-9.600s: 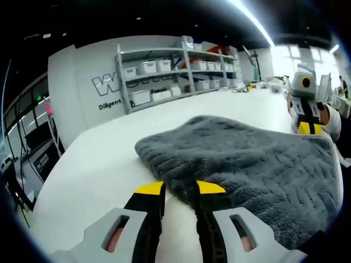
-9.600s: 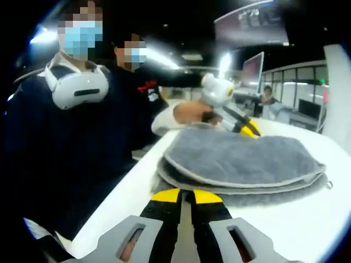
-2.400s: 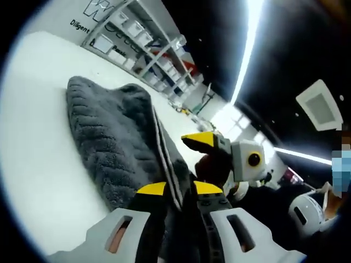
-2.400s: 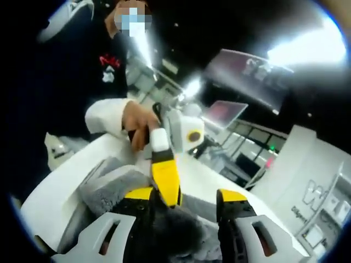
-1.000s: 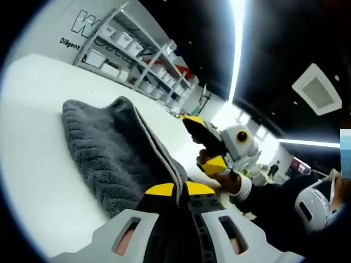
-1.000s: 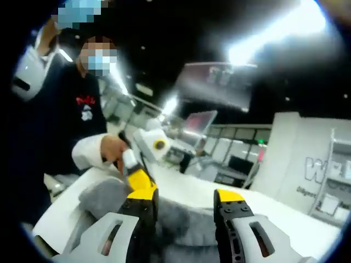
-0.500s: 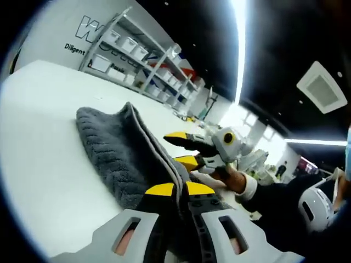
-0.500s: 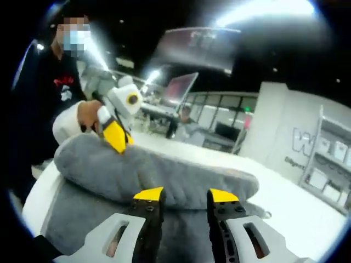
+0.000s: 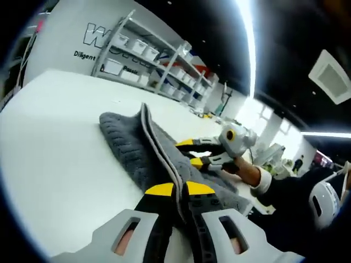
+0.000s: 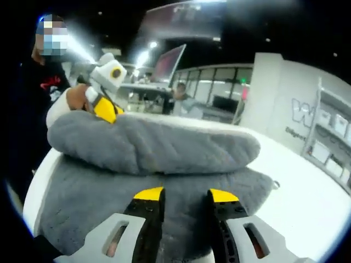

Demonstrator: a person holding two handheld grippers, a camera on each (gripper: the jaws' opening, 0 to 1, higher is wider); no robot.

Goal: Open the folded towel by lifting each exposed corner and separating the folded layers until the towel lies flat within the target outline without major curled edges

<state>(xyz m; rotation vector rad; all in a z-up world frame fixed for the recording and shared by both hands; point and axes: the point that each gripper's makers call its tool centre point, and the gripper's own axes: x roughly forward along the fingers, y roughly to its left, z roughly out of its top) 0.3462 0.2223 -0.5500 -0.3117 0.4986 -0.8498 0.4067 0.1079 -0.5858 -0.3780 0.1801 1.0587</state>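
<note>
Left gripper view: left gripper (image 9: 180, 189) pinching raised towel (image 9: 134, 148) edge above white table (image 9: 60, 153); held corner hidden between jaws. Right gripper view: right gripper (image 10: 186, 194) spread over flat lower layer; upper fold lifted, far edge hidden.

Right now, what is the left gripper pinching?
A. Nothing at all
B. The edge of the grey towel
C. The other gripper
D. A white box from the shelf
B. In the left gripper view, the left gripper has its yellow-tipped jaws closed on the pale-trimmed edge of the grey towel, which rises off the white table.
</note>
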